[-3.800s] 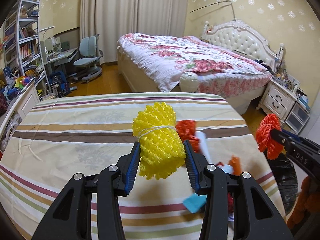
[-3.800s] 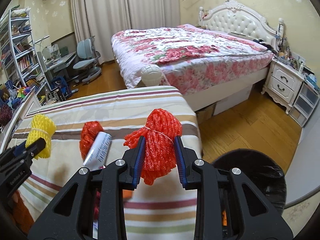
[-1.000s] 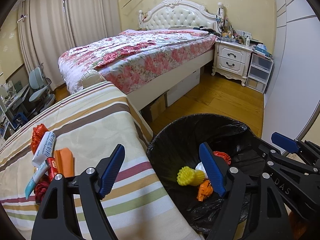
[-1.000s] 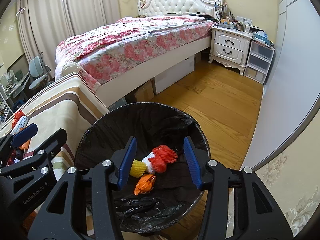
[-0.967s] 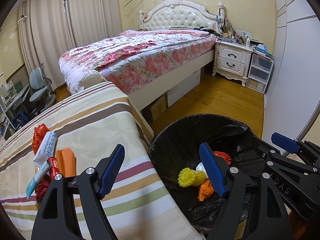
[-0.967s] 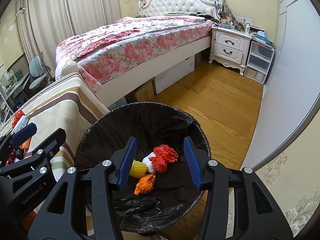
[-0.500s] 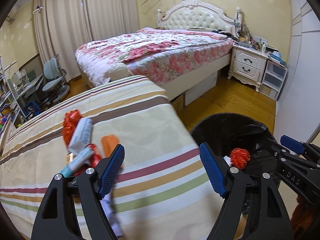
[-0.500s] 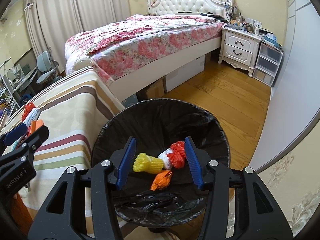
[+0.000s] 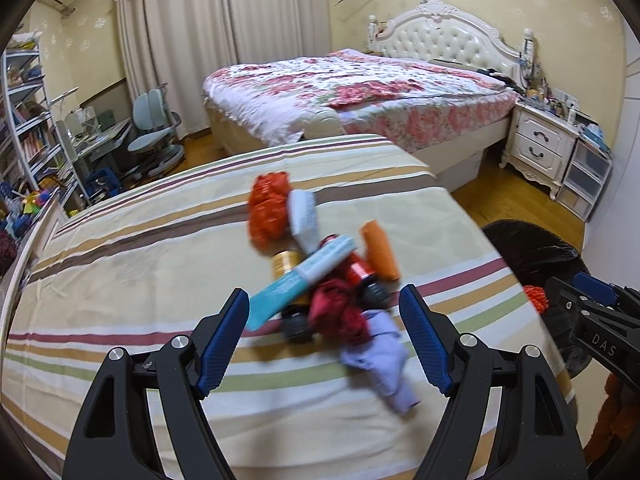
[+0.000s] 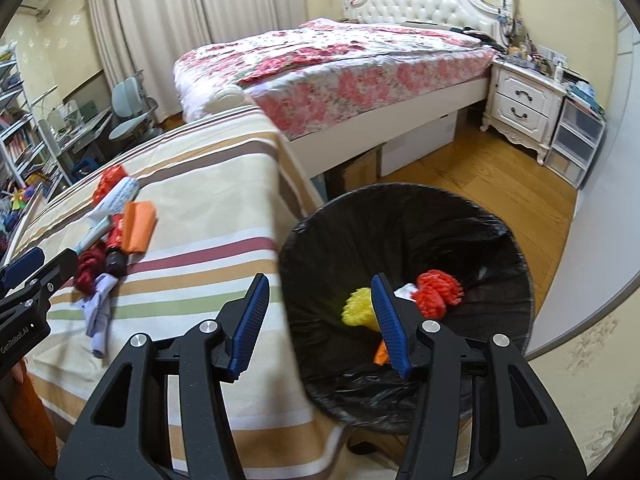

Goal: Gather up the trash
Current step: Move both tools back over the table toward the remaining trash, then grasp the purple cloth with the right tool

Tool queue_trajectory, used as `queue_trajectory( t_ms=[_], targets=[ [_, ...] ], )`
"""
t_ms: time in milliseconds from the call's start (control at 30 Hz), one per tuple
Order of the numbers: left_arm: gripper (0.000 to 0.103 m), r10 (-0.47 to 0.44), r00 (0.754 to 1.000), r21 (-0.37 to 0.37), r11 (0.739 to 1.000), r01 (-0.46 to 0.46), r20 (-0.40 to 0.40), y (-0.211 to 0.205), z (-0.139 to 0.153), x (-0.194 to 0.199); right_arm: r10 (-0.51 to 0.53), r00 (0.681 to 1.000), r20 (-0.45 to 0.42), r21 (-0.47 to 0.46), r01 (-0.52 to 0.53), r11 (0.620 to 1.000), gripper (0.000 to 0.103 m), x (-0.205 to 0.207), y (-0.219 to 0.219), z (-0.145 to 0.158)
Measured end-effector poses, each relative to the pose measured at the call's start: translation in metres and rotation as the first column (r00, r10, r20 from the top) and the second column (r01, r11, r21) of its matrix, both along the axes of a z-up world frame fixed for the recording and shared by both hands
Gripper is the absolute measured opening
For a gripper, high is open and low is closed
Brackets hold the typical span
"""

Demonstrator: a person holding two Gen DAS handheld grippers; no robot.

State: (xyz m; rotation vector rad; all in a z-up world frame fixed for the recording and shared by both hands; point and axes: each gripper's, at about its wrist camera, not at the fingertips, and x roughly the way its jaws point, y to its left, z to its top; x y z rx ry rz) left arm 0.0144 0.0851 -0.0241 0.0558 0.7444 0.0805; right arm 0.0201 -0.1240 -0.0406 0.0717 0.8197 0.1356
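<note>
While both empty, left gripper (image 9: 324,332) faces trash pile (image 9: 320,276), right gripper (image 10: 320,316) bin (image 10: 404,216).

A floral-quilted bed (image 9: 360,92) stands between a white nightstand (image 9: 540,148) and closed curtains (image 9: 224,40).

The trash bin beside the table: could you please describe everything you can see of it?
The trash bin is round, lined with a crinkled, glossy black plastic bag folded over its rim. It stands upright on the wooden floor, close against the edge of the striped table. Inside lie a yellow foam net, a red foam net, something white between them, and an orange scrap. The right gripper hangs above it, empty.
</note>
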Motion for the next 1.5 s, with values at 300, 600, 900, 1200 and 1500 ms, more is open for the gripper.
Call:
queue_trajectory(
  t_ms=[300,600,900,1200,1500],
  targets=[
    [0.075,0.095,0.995,-0.015,0.995,-0.096,-0.022,0.052,-0.007,-0.020,0.111,0.994,-0.003,-0.021,-0.111,0.994,0.052,-0.012,0.053,0.004],
    [0.075,0.157,0.987,-0.027,0.987,-0.158,-0.038,0.088,-0.015,-0.029,0.209,0.978,-0.010,-0.035,-0.209,0.977,0.053,-0.023,0.097,0.009],
    [0.075,0.186,0.982,-0.048,0.981,-0.188,-0.043,0.110,-0.019,-0.036,0.301,0.953,-0.038,-0.050,-0.303,0.952,0.054,-0.034,0.136,0.006],
    [0.075,0.186,0.981,-0.064,0.980,-0.189,-0.052,0.116,-0.024,-0.035,0.328,0.943,-0.062,-0.061,-0.332,0.941,0.054,-0.033,0.154,-0.003],
    [0.075,0.168,0.984,-0.065,0.983,-0.171,-0.056,0.109,-0.025,-0.036,0.330,0.941,-0.071,-0.074,-0.335,0.939,0.024,-0.035,0.150,-0.006]
  ],
)
